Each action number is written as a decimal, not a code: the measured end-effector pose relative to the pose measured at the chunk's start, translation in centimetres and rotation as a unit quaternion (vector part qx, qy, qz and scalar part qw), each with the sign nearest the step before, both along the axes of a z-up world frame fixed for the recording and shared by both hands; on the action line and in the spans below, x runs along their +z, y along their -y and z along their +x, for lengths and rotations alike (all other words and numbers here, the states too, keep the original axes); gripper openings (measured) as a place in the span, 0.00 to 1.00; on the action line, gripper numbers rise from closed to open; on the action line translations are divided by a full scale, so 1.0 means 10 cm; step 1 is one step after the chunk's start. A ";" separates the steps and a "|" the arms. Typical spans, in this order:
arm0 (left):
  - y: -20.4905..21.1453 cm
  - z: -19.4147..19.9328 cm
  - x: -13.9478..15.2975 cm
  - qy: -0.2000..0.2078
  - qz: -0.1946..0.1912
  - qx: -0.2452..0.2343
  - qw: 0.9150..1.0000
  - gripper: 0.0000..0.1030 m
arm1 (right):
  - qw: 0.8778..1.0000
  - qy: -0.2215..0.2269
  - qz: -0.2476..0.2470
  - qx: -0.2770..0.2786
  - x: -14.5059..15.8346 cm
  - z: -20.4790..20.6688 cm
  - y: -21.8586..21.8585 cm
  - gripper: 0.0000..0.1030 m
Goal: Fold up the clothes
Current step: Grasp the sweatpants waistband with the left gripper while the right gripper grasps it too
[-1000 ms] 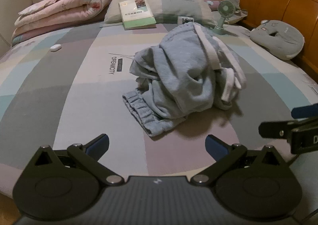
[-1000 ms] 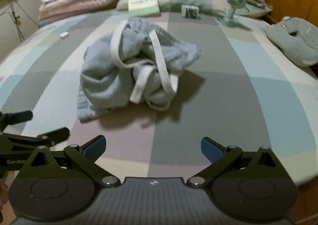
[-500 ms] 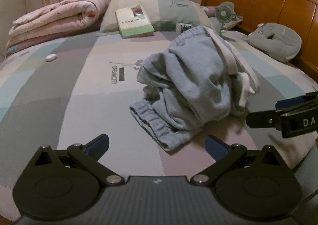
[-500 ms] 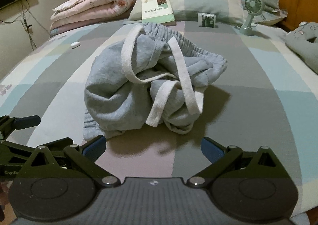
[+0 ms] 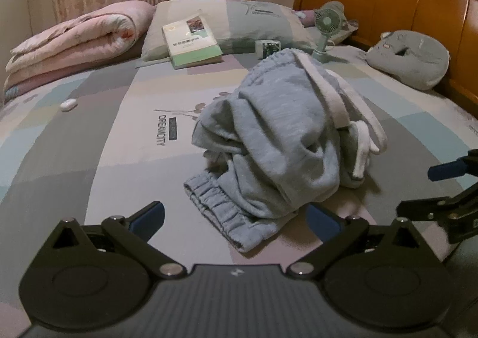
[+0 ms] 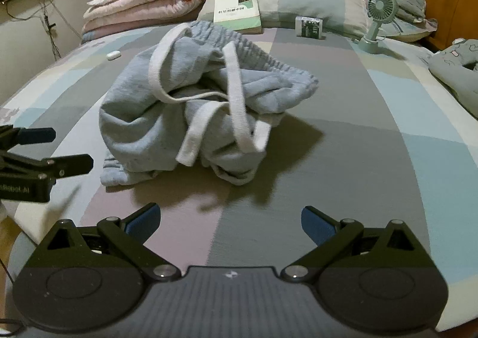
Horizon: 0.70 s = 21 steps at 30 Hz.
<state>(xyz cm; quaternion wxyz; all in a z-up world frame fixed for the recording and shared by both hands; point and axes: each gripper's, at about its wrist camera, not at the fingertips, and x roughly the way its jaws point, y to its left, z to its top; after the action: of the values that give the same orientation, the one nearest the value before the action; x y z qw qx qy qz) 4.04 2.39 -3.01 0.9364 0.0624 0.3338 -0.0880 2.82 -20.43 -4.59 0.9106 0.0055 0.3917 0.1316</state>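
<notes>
The grey sweatpants (image 5: 277,141) lie crumpled in a heap on the bed sheet (image 5: 89,158), white drawstrings (image 6: 236,93) looped over the top. The left gripper (image 5: 236,218) sits just in front of the heap's cuffed leg, jaws apart, holding nothing. The right gripper (image 6: 230,221) sits near the heap's front edge, jaws apart, empty. A book (image 5: 191,39) leans on the pillow (image 5: 254,21) beyond the heap.

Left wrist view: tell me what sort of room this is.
Most likely a bedroom: a wooden headboard, a rolled pink quilt beside a striped pillow, and crumpled grey sweatpants on the patchwork bedsheet.
</notes>
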 end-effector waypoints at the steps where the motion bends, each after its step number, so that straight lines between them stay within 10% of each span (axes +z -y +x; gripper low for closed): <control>1: 0.01 0.01 0.01 0.000 0.004 -0.001 1.000 0.97 | 1.000 -0.002 0.004 0.001 -0.02 0.00 0.04 1.00; 21: -0.37 0.66 0.43 0.011 0.011 -0.024 1.000 0.85 | 0.995 -0.009 0.095 0.038 0.04 0.50 0.54 0.95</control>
<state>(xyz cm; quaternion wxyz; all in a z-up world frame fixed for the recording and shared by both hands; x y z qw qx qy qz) 10.62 6.07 1.32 0.9369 0.0816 0.3231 -0.1057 7.84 -25.79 -4.14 0.8970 0.0780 0.3852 0.2023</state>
